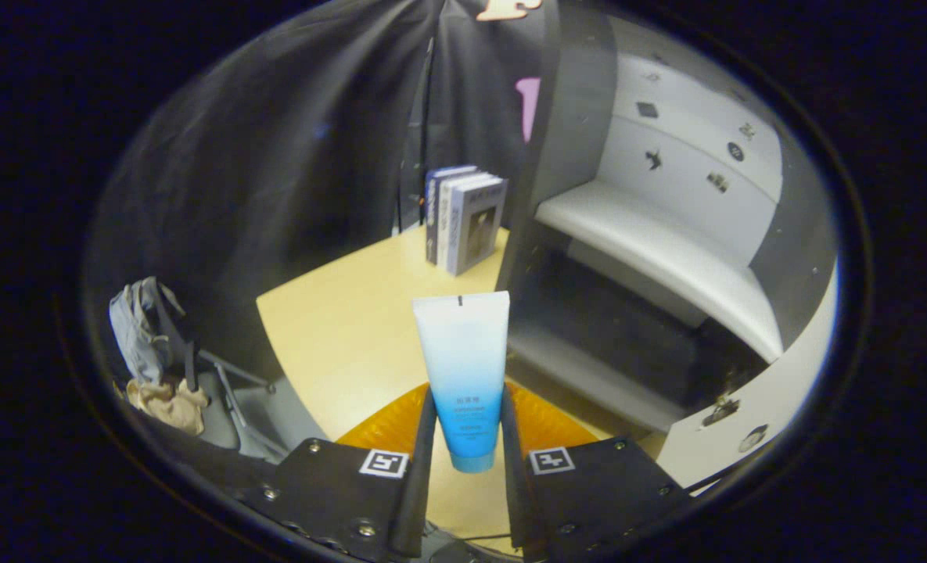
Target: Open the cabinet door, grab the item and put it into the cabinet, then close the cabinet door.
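Two fingers: both press the sides of the tube, so the claw (467, 426) is clamped on it and carries it clear of the surface.
Cabinet (666, 258): stands just right of the fingers, its inside open to view, a white shelf (651, 250) across the middle and a dark lower bay beneath; the way in looks free.
Door (752, 414): swung wide toward the near right, out of the tube's path, which I judge is why it sits so far open.
Surface (338, 336): pale wood, running ahead of the fingers to the booth wall.
Books (467, 219): upright at the far end, well apart from the cabinet mouth, no obstacle.
Tube (463, 367): white fading to blue, cap end down between the fingers, flat end up; gripped low, likely so the upper part leads into the cabinet.
Stage: opening and grabbing appear done; placing and closing remain.
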A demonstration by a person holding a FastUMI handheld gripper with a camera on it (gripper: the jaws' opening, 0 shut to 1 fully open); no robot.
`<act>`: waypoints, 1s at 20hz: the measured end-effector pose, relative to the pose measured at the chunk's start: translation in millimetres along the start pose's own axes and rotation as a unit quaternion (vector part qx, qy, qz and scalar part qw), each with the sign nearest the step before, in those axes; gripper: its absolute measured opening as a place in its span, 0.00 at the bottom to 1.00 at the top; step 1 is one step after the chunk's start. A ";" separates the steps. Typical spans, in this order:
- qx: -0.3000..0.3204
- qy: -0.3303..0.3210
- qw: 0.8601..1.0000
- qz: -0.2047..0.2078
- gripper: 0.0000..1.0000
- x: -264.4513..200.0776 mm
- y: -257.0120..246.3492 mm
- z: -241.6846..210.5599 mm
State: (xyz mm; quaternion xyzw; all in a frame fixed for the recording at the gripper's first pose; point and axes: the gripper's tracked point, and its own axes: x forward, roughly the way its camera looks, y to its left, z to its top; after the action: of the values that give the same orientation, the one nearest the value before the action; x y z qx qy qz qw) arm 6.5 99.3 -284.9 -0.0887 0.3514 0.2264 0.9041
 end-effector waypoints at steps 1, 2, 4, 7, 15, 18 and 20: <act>0.014 -0.026 0.999 -0.016 0.42 -13.0 -15.2 22.9; 0.028 -0.048 0.998 -0.031 0.42 -21.8 -29.5 44.4; 0.052 -0.089 0.993 -0.062 0.42 -28.7 -60.3 77.6; 0.086 -0.132 0.982 -0.105 0.42 -28.2 -107.6 108.5; 0.187 -0.218 0.943 -0.171 0.42 8.1 -191.3 139.4; 0.195 -0.232 0.938 -0.167 0.42 24.3 -195.6 144.8; 0.194 -0.246 0.936 -0.162 0.42 32.0 -191.8 148.5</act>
State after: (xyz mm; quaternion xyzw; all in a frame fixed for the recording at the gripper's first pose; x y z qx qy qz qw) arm 206.2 -11.2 -196.8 0.0909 0.1364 0.0191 0.9863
